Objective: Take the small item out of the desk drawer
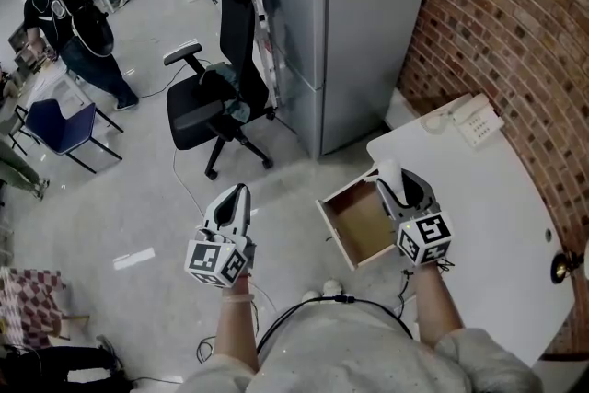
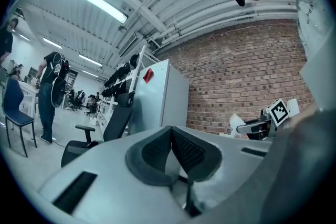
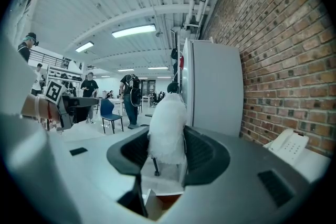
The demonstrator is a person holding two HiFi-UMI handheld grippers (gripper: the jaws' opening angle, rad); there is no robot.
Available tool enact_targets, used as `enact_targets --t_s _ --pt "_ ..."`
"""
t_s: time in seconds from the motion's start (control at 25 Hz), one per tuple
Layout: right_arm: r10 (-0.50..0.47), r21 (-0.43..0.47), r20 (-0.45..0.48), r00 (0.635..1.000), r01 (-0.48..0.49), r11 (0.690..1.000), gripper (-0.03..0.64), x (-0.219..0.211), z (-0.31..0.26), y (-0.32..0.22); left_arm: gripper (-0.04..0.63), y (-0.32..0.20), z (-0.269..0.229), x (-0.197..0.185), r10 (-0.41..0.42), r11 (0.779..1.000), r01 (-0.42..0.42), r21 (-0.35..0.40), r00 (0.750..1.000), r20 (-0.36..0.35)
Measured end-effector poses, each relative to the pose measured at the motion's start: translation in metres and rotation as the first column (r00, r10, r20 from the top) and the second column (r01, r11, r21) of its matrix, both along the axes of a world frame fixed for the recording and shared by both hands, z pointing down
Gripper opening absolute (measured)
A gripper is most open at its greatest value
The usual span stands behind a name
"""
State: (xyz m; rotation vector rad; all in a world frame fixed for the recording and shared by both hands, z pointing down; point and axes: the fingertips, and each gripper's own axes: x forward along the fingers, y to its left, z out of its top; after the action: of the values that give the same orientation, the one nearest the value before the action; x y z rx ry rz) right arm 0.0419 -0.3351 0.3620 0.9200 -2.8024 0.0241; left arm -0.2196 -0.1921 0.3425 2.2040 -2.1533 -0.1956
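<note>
The wooden desk drawer [image 1: 361,223] stands pulled out from the white desk [image 1: 488,216], and its inside looks bare. My right gripper [image 1: 394,182] hovers over the drawer's right side, shut on a small white fluffy item [image 1: 388,168]. In the right gripper view that item [image 3: 167,131] stands up between the dark pads [image 3: 202,152] of the right gripper [image 3: 167,147]. My left gripper [image 1: 240,192] hangs over the floor left of the drawer, its jaws meeting at the tips with nothing in them. The left gripper [image 2: 171,132] shows the same in its own view.
A black office chair [image 1: 216,97] and a tall grey cabinet [image 1: 368,14] stand beyond the drawer. A brick wall [image 1: 515,32] runs along the desk's far side, with a white telephone [image 1: 477,120] on the desk. A person [image 1: 78,41] stands by a blue chair [image 1: 60,124] far left.
</note>
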Motion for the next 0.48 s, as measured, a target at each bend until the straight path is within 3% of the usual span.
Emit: enact_targets --t_s 0.48 --pt "0.018 -0.004 0.041 0.999 -0.018 1.000 0.187 0.014 -0.004 0.001 0.005 0.000 -0.001 0.007 0.006 1.000 -0.006 0.004 1.000 -0.003"
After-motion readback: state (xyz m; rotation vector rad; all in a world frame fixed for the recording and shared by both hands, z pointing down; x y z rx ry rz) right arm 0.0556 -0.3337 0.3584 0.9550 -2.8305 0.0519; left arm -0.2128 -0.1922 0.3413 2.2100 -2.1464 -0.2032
